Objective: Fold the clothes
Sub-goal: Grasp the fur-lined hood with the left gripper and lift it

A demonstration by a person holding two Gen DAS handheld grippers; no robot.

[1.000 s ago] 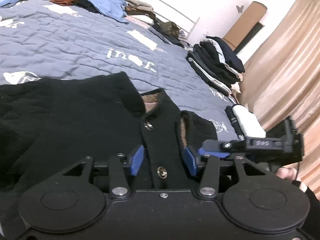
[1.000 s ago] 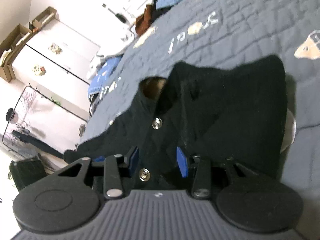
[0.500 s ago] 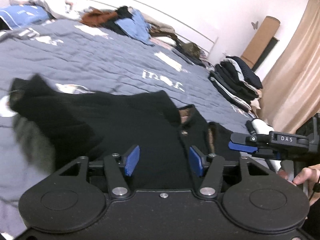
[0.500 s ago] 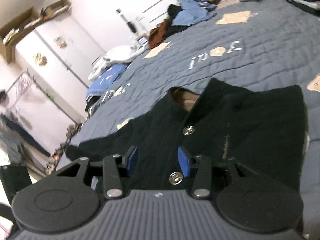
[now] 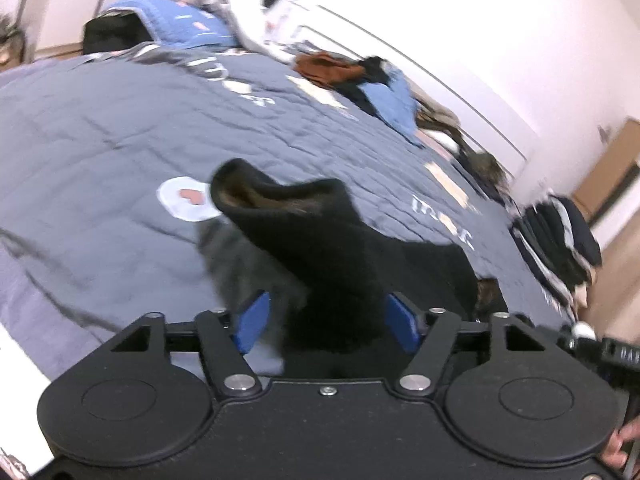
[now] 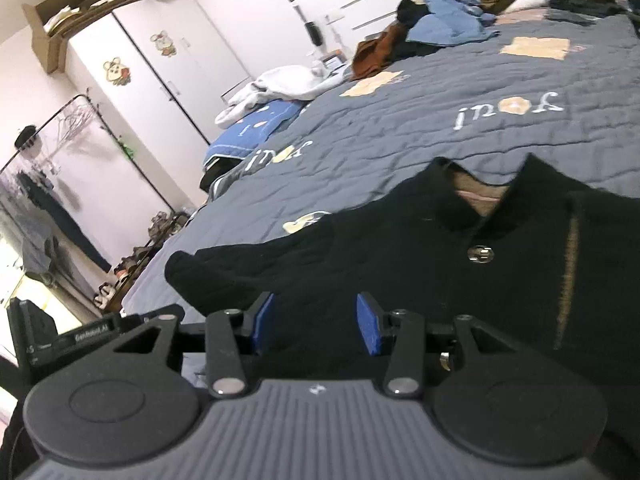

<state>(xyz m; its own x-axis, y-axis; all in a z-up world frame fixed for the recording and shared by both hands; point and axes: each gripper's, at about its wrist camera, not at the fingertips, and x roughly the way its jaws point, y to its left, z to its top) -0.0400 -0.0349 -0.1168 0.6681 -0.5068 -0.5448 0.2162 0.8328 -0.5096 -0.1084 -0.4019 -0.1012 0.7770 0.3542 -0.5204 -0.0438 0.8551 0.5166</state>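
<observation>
A black buttoned jacket [image 6: 460, 264] with a brown lining lies face up on the grey-blue quilt [image 6: 400, 132]. Its collar and metal snap buttons show in the right wrist view. In the left wrist view its black sleeve [image 5: 312, 240] stretches away over the quilt [image 5: 100, 152], cuff open at the far end. My left gripper [image 5: 328, 320] is open, and the sleeve runs between its blue pads without being pinched. My right gripper [image 6: 316, 320] is open and empty, just above the jacket's lower front.
A stack of folded dark clothes [image 5: 560, 236] sits at the bed's right edge. A heap of unfolded clothes [image 6: 440, 28] lies along the far side. A white wardrobe [image 6: 152, 64] and a clothes rack [image 6: 52, 184] stand to the left of the bed.
My left gripper has swung left from the jacket's buttoned front to its sleeve, which now lies between the pads. My right gripper has pulled back and levelled out; both stayed open.
</observation>
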